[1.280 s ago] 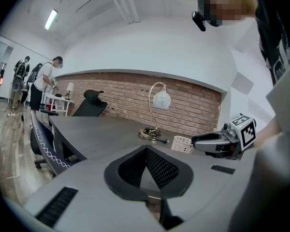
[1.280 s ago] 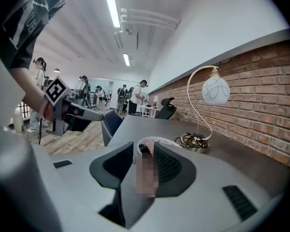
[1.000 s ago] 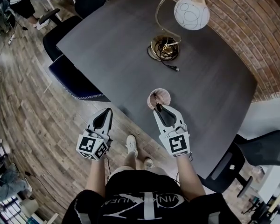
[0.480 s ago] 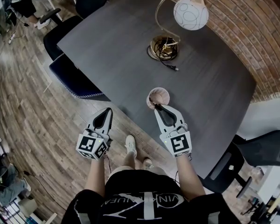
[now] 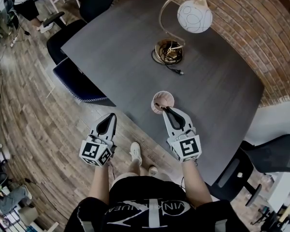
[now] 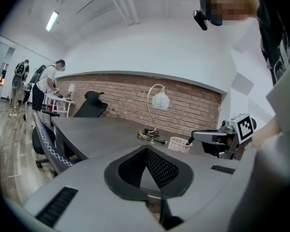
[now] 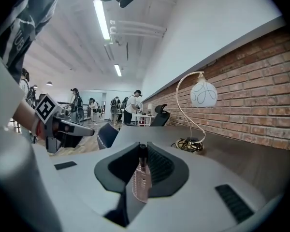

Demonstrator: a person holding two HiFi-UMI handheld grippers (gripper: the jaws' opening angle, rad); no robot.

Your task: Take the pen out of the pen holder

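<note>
A pinkish mesh pen holder (image 5: pixel 163 101) stands near the front edge of the dark grey table (image 5: pixel 121 42). My right gripper (image 5: pixel 168 110) reaches level over its near rim. In the right gripper view a dark pen (image 7: pixel 142 157) rises from the holder (image 7: pixel 140 186) between the fingertips of that gripper (image 7: pixel 142 147). The jaws are closing, and the pads touch the pen on both sides. My left gripper (image 5: pixel 108 121) hangs shut and empty over the wooden floor, left of the holder. The left gripper view shows its jaws (image 6: pixel 146 151) together, with the holder (image 6: pixel 178 144) and the right gripper (image 6: pixel 202 136) beyond.
A brass arc lamp with a white globe (image 5: pixel 195 15) stands at the table's far side, and a cable lies coiled at its base (image 5: pixel 168 50). A blue chair (image 5: pixel 76 81) stands at the table's left edge, a black one (image 5: pixel 268 158) at the right. A brick wall (image 5: pixel 261 28) runs behind.
The right gripper's jaws have narrowed onto the pen in the holder. Its hand has turned slightly. The left gripper has stayed where it was.
</note>
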